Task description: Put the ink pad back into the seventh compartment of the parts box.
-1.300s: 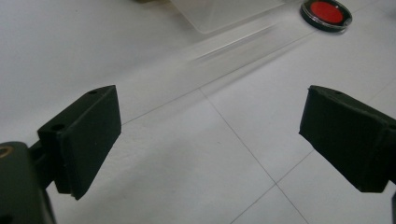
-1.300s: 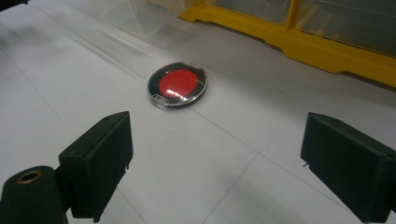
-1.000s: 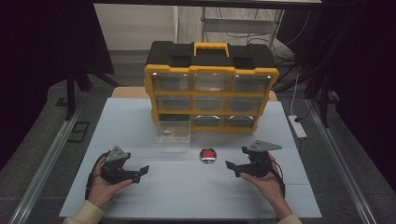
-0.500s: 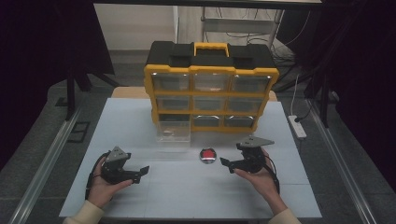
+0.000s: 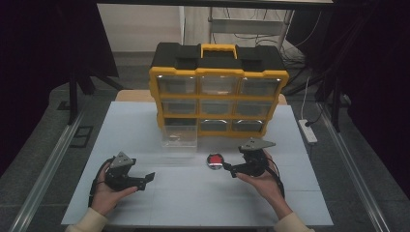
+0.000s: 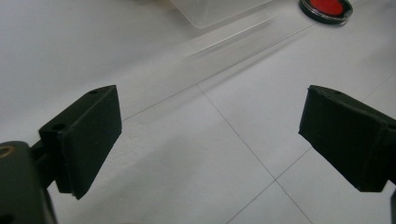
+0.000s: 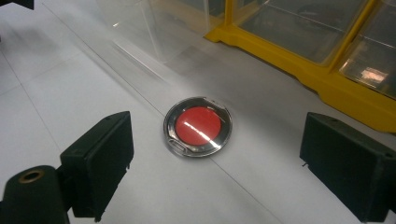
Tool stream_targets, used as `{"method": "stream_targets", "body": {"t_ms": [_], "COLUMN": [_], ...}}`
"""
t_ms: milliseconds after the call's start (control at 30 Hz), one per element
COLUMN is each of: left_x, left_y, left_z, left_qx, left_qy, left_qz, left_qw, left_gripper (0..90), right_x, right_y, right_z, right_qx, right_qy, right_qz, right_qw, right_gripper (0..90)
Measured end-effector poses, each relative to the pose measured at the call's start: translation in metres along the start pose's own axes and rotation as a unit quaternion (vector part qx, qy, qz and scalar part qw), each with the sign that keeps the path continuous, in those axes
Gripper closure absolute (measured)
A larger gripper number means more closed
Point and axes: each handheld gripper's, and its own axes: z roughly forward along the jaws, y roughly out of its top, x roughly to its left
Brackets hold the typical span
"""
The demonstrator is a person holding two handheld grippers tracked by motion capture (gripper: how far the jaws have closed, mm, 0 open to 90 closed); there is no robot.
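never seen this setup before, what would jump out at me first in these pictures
The big yellow-and-black drawer organizer at the table's far side, with one clear drawer pulled out in front of it. Next, the small round red-centred tin lying flat on the white table, just ahead of the open right gripper.

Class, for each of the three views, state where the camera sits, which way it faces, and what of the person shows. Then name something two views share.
High view: above the person's side, facing forward and down on the table; both hands and forearms show.
Left gripper view: on the left hand-held gripper, facing along the table; open black jaws.
Right gripper view: on the right hand-held gripper, facing the organizer; open black jaws.
Shared: the red disc.
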Motion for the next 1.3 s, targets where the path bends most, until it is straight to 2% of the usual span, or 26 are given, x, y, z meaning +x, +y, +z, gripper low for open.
{"method": "stream_targets", "body": {"t_ms": [233, 700, 1067, 1300], "left_x": [0.0, 0.0, 0.0, -0.001], "left_y": [0.0, 0.0, 0.001, 0.0], "left_z": [0.0, -0.001, 0.0, 0.0], "left_qx": [0.0, 0.0, 0.004, 0.004], "left_qy": [0.0, -0.001, 0.0, 0.0], "left_qz": [-0.001, 0.0, 0.001, 0.002], "left_qw": [1.0, 1.0, 1.0, 1.0], "left_gripper": [6.8, 6.7, 6.8, 6.8], "right_x": [0.0, 0.002, 0.006, 0.007], "right_y": [0.003, 0.011, 0.015, 0.019], "right_z": [0.006, 0.017, 0.036, 0.048], "right_qx": [0.004, 0.015, 0.042, 0.064], "right_qy": [0.007, 0.004, 0.011, 0.007], "right_qz": [-0.001, -0.008, -0.018, -0.022], "right_qw": [1.0, 0.9998, 0.9989, 0.9977], "right_gripper": [9.7, 9.7, 9.6, 9.5]}}
